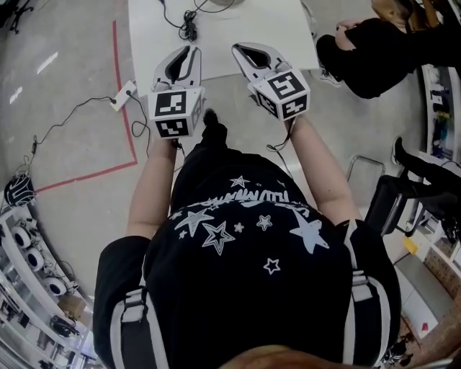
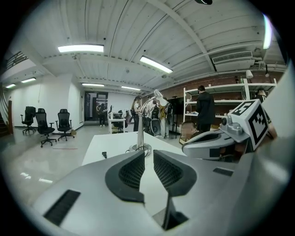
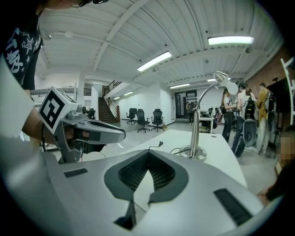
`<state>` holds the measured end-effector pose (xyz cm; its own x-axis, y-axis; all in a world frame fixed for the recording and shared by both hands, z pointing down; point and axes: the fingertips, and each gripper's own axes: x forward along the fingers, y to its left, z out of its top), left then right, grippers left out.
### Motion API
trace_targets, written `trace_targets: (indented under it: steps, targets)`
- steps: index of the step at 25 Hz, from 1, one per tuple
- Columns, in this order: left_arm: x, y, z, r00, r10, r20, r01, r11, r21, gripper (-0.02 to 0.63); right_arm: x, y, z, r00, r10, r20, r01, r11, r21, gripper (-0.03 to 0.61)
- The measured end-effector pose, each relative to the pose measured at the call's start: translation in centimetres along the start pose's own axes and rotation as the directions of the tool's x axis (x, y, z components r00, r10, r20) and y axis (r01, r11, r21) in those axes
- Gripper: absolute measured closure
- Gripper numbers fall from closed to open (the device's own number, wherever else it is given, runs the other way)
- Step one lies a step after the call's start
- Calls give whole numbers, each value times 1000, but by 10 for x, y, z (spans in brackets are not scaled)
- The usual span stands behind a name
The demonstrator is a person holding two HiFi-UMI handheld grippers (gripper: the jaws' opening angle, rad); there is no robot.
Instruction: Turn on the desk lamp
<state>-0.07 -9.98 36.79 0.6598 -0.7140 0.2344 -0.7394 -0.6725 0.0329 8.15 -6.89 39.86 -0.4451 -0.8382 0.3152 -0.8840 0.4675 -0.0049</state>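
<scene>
The silver desk lamp stands at the far end of the white table (image 1: 216, 43), outside the head view. Its round base (image 2: 140, 148) and thin pole show straight ahead between the jaws in the left gripper view. In the right gripper view the base (image 3: 194, 153) sits ahead to the right, and the curved neck ends in an unlit head (image 3: 224, 78). My left gripper (image 2: 149, 152) hangs over the table's near edge, jaws a narrow gap apart and empty. My right gripper (image 3: 148, 153) hovers beside it with its jaw tips touching, holding nothing. Both grippers (image 1: 189, 52) (image 1: 242, 49) are well short of the lamp.
A black cable (image 1: 189, 21) lies on the table near the lamp's base. On the floor at left are a red tape line (image 1: 115, 79) and a power strip (image 1: 124, 92). A seated person (image 1: 374, 50) is at right. Office chairs (image 2: 46, 126) and standing people are beyond.
</scene>
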Motion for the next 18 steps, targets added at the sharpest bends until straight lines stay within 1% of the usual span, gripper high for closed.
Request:
trace_targets:
  steps: [4,13,18]
  targets:
    - [-23,-17,0,1000,13,14,-13,1000,1,543,-23,19,-3,1000,6,15,-5,999,-34,575]
    - [-72,-42,-3,999,18,37,-18,1000,18,543,-66,54,-14,1000,-3,24,4,999,-40,575]
    - [-91,-52,0,998,20,52,-21,1000,22,543,-84,66,-15,999,-14,29,15,999,-47,575]
